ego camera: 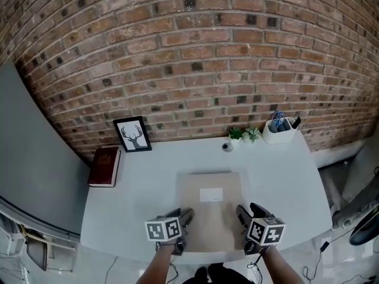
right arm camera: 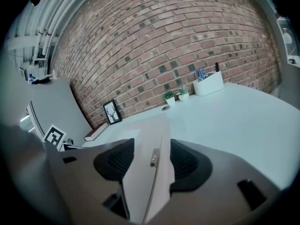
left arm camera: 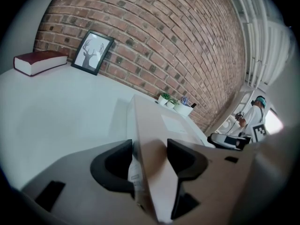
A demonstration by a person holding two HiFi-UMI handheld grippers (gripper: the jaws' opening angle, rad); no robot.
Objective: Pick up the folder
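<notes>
Both pairs of jaws stand wide apart and are not clamped. The left gripper (left arm camera: 149,156) has the near left corner of the folder (ego camera: 207,225) between its jaws, and the right gripper (right arm camera: 152,153) has the near right corner. The tan folder lies at the near middle of the white table (ego camera: 148,182). Its long axis runs from the table's front edge toward the table's back, with the white label (ego camera: 211,194) facing up. At the table's back edge stand a deer picture (ego camera: 132,134), small plants (ego camera: 244,134) and a pen holder (ego camera: 278,132). A red book (ego camera: 105,166) lies at the table's left end. Behind the table rises a brick wall (ego camera: 189,58).
</notes>
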